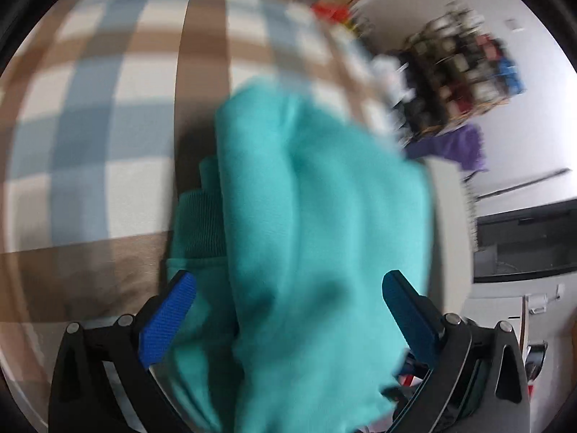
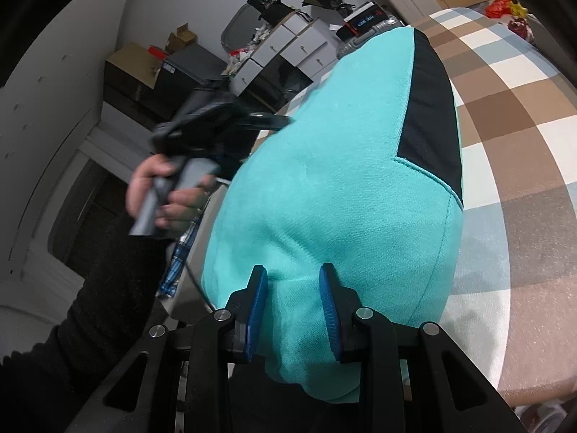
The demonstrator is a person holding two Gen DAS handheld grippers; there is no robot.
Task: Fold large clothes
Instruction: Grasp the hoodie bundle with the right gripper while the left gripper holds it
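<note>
Turquoise fabric is filling both views: a large teal sweatshirt [image 2: 324, 187] with a black panel [image 2: 429, 108] is lying bunched on a bed covered by a checked blanket [image 2: 523, 115] of brown, white and pale blue.

The right claw [image 2: 294, 310] is gripping a fold of the sweatshirt at its near edge, the blue pads pressing the cloth from both sides. The left claw [image 1: 288, 321] is standing with its jaws wide, and the sweatshirt [image 1: 317, 216] is draped between them; its pads are not visibly pressing the cloth, so it is reading as open. In the right wrist view the person's hand [image 2: 166, 191] is holding the left tool's handle just beside the sweatshirt's left edge, the picture blurring there. A ribbed cuff [image 1: 202, 223] is showing at the sweatshirt's left side in the left wrist view.

Judging from this, the step in hand is a fold partway through: the right claw is anchoring one edge while the left is seeking a new hold on the garment. How far the folding has got is hard to tell, since the cloth is still humped rather than flat.

The next move is likely calling for the left claw to close on a free edge near the cuff, then for both to carry the cloth across and lay it flat on the blanket.
</note>
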